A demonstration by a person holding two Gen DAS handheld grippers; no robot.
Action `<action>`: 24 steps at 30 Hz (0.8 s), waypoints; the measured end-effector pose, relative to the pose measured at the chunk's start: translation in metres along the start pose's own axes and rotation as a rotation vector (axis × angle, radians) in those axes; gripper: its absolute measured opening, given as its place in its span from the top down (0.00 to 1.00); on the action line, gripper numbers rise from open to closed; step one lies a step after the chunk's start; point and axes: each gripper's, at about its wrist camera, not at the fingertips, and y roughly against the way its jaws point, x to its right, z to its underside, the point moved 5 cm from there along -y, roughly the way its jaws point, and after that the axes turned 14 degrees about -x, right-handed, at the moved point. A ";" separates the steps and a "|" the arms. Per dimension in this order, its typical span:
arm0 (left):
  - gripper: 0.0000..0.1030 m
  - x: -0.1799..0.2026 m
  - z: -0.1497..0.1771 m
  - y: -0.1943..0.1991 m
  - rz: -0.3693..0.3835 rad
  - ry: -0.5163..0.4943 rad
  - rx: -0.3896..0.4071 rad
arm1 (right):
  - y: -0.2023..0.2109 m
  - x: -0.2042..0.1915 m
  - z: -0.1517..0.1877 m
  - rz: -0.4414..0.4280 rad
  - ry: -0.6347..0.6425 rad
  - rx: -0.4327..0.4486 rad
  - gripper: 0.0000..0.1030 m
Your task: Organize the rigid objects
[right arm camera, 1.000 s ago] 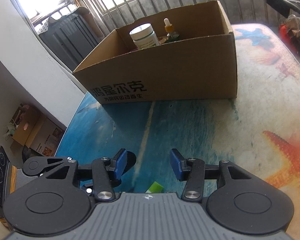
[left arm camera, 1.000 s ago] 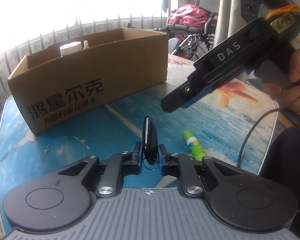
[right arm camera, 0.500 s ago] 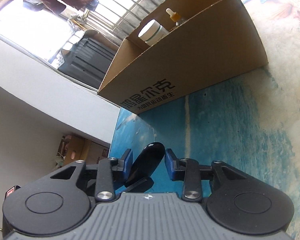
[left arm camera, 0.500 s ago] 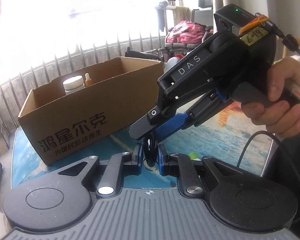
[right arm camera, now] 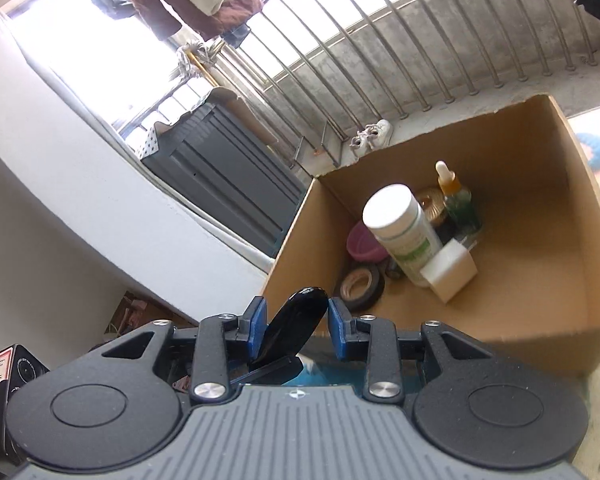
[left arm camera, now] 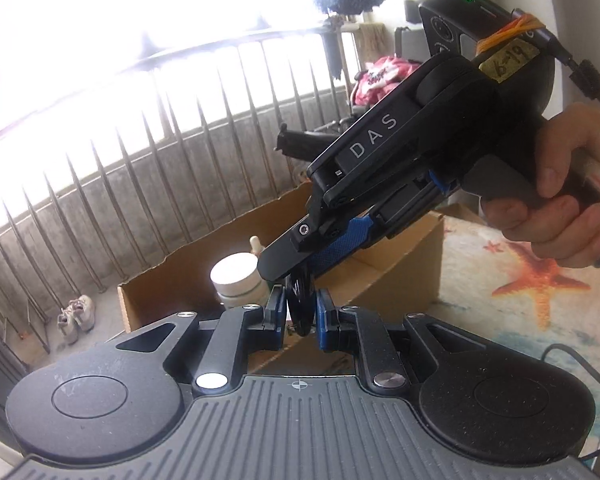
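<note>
Black, glossy, flat oval plastic object (right arm camera: 294, 326), possibly a key fob or small case; both tools have it at once. Left gripper (left arm camera: 300, 316) is clenched on its lower end, blue pads tight on the thin edges. Right gripper (right arm camera: 296, 330) has its blue pads closed on the upper part, the object lying slantwise between them; in the left wrist view the right gripper (left arm camera: 296, 264) comes in from above, held by a person's hand (left arm camera: 568, 204).

Judgement on the step: a hand-over or shared carry toward the open brown cardboard box (right arm camera: 560, 320). To do it well, only one tool should bear the object before it goes over the rim. The slanted seat in the right jaws looks weak, since a smooth curved shell can pivot or squirt out, so a firm hold there should be confirmed before the left lets go. The release should be low inside the box, over bare floor, not from height.

Position: the object hangs in the air just before the box's near wall, at about rim level, not yet over the opening. Inside the box, toward its left end: a white-capped white plastic bottle (right arm camera: 400, 232), an amber dropper bottle (right arm camera: 456, 196), a small white box (right arm camera: 452, 268), a roll of dark tape (right arm camera: 360, 286), a pink bowl (right arm camera: 364, 246). The box's right half is bare and would make the easier drop spot.
</note>
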 end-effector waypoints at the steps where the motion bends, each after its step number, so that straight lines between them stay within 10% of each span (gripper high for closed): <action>1: 0.86 -0.008 -0.005 -0.007 -0.013 -0.029 -0.026 | -0.008 0.001 -0.009 0.008 -0.007 0.004 0.66; 15: 0.86 -0.040 -0.009 -0.080 0.095 -0.353 -0.437 | -0.068 0.031 -0.037 0.085 -0.050 -0.102 0.63; 24: 0.87 -0.061 0.004 -0.129 0.006 -0.419 -0.746 | -0.066 0.038 -0.026 0.117 -0.022 -0.131 0.59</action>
